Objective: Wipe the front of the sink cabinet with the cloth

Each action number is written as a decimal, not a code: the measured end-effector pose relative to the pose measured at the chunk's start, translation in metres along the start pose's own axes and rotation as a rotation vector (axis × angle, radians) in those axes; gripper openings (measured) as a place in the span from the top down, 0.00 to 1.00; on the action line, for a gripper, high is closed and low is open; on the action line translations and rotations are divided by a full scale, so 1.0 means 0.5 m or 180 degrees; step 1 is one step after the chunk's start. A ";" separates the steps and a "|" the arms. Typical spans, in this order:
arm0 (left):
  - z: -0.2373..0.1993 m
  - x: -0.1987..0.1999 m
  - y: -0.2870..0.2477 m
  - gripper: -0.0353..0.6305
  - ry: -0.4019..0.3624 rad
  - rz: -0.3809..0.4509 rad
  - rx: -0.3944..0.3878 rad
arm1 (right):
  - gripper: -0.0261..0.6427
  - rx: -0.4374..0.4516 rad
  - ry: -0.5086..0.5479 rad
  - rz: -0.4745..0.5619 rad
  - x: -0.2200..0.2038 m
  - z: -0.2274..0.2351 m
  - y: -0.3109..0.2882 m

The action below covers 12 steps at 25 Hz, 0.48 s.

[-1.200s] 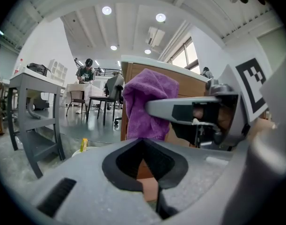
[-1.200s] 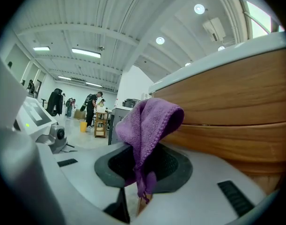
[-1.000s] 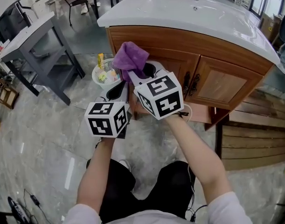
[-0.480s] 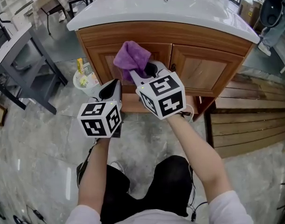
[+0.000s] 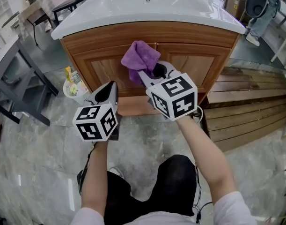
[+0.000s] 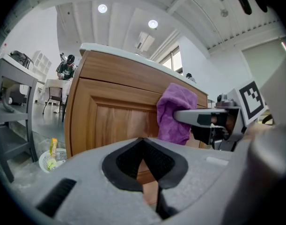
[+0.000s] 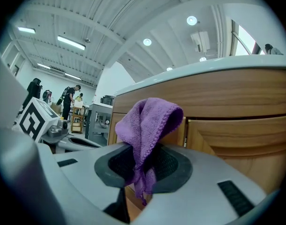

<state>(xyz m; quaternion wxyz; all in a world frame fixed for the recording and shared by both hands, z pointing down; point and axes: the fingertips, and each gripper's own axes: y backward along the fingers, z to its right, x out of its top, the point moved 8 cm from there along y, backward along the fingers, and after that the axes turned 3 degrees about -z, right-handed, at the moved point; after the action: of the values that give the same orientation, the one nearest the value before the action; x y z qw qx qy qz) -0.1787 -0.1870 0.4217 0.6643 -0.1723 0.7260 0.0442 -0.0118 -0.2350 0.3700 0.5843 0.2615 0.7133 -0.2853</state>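
A wooden sink cabinet [image 5: 105, 67] with two doors stands under a white basin top [image 5: 147, 8]. My right gripper [image 5: 143, 71] is shut on a purple cloth [image 5: 140, 57], bunched upward in front of the seam between the doors. In the right gripper view the purple cloth [image 7: 150, 125] sticks up from the closed jaws, close to the wooden cabinet front [image 7: 236, 125]. My left gripper [image 5: 107, 92] is shut and empty, lower left of the cloth, facing the left door. In the left gripper view the cloth [image 6: 176, 111] and the right gripper [image 6: 213, 118] show at right.
A small white basket [image 5: 73, 88] with bottles stands on the floor left of the cabinet. A grey table [image 5: 11, 64] is further left. Wooden slats [image 5: 245, 107] lie on the floor to the right. The person's legs are below on a marble floor.
The view has shifted so the cabinet now sits centred and square ahead. Both grippers kept their poses, the right one still holding the cloth near the door seam.
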 end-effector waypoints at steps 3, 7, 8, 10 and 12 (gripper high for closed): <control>0.011 0.002 -0.012 0.94 -0.0012 0.0006 -0.0065 | 0.85 -0.0111 -0.0069 0.0012 -0.003 0.027 0.026; 0.028 -0.004 -0.029 0.94 -0.0023 -0.0001 -0.0159 | 0.85 -0.0275 -0.0111 0.0022 -0.007 0.064 0.059; 0.034 -0.007 -0.033 0.94 -0.0024 -0.0006 -0.0183 | 0.85 -0.0323 -0.0114 0.0015 -0.009 0.073 0.067; 0.044 -0.015 -0.041 0.94 -0.0030 -0.0025 -0.0231 | 0.85 -0.0410 -0.0122 0.0000 -0.016 0.090 0.083; 0.056 -0.023 -0.051 0.94 -0.0050 -0.0055 -0.0280 | 0.85 -0.0492 -0.0130 -0.0017 -0.022 0.107 0.099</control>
<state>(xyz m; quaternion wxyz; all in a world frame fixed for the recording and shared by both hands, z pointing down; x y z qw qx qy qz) -0.1438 -0.2005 0.4340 0.6622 -0.2072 0.7165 0.0717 0.0620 -0.2387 0.3676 0.6164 0.2078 0.7218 -0.2363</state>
